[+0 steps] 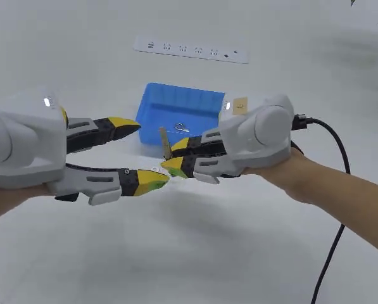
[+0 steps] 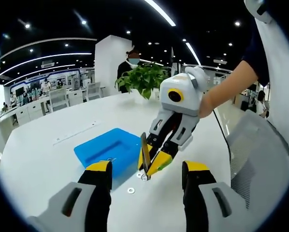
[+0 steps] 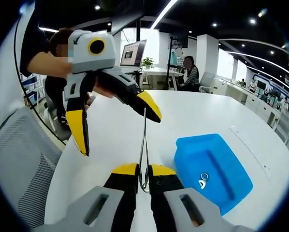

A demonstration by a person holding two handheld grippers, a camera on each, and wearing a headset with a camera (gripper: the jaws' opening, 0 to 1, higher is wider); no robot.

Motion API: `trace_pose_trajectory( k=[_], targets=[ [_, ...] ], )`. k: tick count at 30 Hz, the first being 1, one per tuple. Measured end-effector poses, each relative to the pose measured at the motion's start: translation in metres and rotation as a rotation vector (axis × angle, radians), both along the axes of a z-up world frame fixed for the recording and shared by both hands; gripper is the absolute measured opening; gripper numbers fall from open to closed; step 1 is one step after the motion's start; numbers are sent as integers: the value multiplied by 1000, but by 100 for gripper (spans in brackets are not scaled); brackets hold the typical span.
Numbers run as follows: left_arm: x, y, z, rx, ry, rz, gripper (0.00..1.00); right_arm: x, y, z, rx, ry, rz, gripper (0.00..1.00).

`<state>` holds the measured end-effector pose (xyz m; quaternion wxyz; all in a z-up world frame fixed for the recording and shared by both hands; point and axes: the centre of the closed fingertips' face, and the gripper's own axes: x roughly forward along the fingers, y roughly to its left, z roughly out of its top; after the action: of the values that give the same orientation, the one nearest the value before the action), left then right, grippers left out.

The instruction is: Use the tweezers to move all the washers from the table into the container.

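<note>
The left gripper (image 1: 141, 152) sits at the lower left of the head view, its jaws spread wide with nothing between them. At centre, the right gripper (image 1: 171, 156) is clamped on the tweezers (image 3: 144, 140). In the left gripper view a washer (image 2: 130, 190) lies on the bench (image 2: 47, 145) just beside the tweezers' tips, below the blue container (image 2: 105, 150). More washers (image 3: 202, 180) lie inside it.

Left gripper (image 2: 147, 168): black fingers (image 2: 99, 183) with yellow tips, wide apart.
Right gripper (image 2: 152, 166): pinches thin metal tweezers (image 2: 144, 147), pointing down.
Small round metal washer (image 2: 130, 190): on the white surface (image 2: 47, 145), near the tweezers' tip.
Blue plastic container (image 2: 105, 150): just behind the washer.
</note>
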<state>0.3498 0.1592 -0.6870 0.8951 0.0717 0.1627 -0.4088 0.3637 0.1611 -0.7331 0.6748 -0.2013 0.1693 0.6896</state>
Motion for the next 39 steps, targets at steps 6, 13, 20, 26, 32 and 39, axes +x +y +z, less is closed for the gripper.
trace_pose_trajectory(
  k=[6,13,20,26,32,39],
  targets=[
    [-7,5,0,-13,13,19,66,4,-3,15,37,9,-21,9],
    [-14,4,0,-39,25,36,68,9,-9,38,80,7,-43,9],
    [-22,-1,-1,-67,41,39,75,27,-13,72,151,-20,-80,9],
    [-26,0,-2,-107,53,66,81,57,-10,88,184,-46,-122,9],
    [-30,4,-3,-125,70,86,89,78,-5,88,193,-62,-138,9],
    [-33,5,-4,-131,85,102,99,97,-1,68,184,-30,-166,9]
  ],
)
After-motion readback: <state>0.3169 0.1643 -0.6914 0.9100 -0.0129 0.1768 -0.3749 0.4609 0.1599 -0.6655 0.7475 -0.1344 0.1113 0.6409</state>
